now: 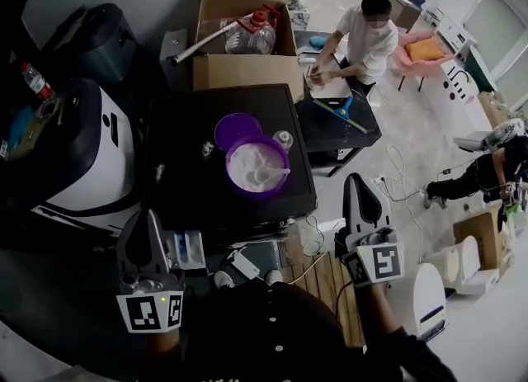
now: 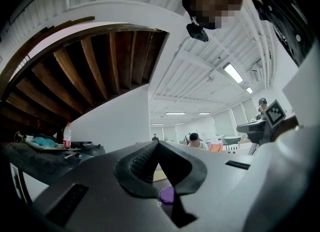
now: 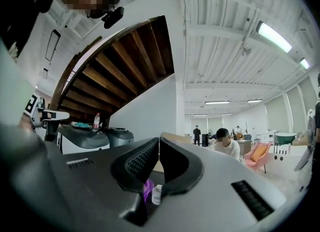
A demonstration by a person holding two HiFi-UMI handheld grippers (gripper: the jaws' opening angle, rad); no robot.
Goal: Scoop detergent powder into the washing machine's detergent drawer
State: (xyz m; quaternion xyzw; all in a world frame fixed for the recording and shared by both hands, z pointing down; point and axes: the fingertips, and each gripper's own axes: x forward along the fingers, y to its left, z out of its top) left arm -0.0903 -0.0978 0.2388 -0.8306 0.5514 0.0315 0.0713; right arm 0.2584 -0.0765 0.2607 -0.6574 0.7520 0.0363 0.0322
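Observation:
A purple tub (image 1: 257, 166) of white detergent powder stands on the black washing machine's top (image 1: 181, 149), with a white scoop (image 1: 271, 176) lying in the powder. Its purple lid (image 1: 238, 130) and a small white bottle (image 1: 283, 139) sit just behind it. The detergent drawer (image 1: 188, 248) is pulled out at the machine's front left. My left gripper (image 1: 153, 222) hovers right beside the drawer, jaws closed tip to tip (image 2: 157, 143) on nothing. My right gripper (image 1: 355, 181) is off the machine's right side, also shut and empty (image 3: 159, 140); the tub (image 3: 148, 188) shows below its jaws.
A cardboard box (image 1: 243, 34) with a plastic jug stands behind the machine. A white and black machine (image 1: 91, 157) stands to the left. A person (image 1: 363, 34) sits at a dark table (image 1: 338, 124) to the right rear. Cables and a power strip (image 1: 245, 265) lie on the floor below the drawer.

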